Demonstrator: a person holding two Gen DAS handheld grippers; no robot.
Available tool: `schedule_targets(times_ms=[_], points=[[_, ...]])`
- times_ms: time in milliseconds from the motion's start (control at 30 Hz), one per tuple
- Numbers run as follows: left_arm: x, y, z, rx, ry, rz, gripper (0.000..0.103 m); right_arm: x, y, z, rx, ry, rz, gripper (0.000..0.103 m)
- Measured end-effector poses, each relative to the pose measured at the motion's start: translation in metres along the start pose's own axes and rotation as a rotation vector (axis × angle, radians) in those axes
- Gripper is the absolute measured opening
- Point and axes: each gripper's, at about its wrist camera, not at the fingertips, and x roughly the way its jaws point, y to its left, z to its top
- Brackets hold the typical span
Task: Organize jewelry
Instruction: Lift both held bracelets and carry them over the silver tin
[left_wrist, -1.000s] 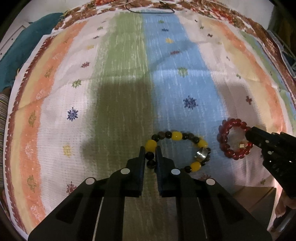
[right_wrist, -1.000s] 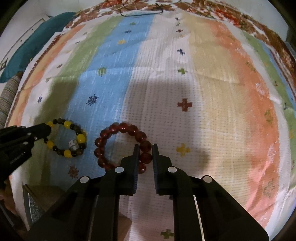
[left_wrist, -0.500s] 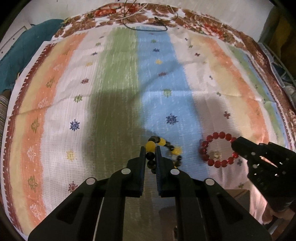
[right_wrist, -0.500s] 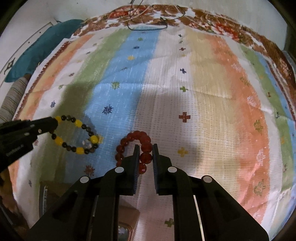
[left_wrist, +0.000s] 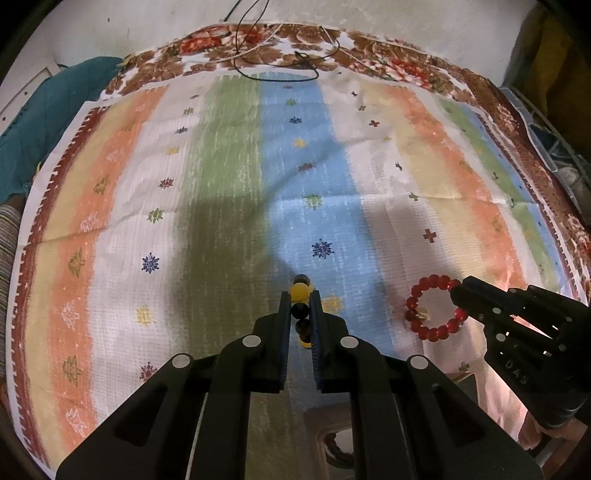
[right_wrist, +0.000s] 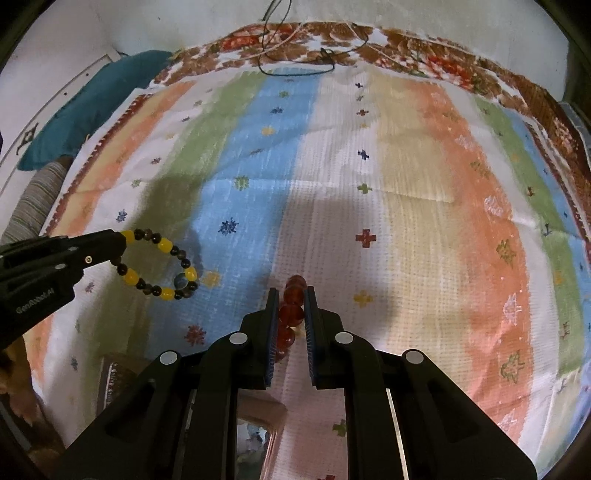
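You are carrying both pieces above the striped woven cloth (left_wrist: 229, 206): your left gripper (left_wrist: 300, 295) is clenching the yellow-and-black beaded bracelet (right_wrist: 159, 265), your right gripper (right_wrist: 290, 295) the red glass-bead bracelet (left_wrist: 432, 308). Next, likely, you are taking them to the box (right_wrist: 122, 373) glimpsed at the near edge.

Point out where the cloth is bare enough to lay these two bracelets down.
The striped cloth is bare between both grippers and the black cable at its far edge. It is crowded only nearest the camera, around the box, below the yellow-and-black bracelet and red bracelet.
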Motion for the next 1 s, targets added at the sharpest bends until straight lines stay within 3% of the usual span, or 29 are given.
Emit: schedule_targets(times_ms=[1000], points=[[-0.048, -0.015, -0.009, 0.000, -0.080, -0.044, 0.009, -0.046, 0.016, -0.010, -0.039, -0.088, 0.006, 0.014]])
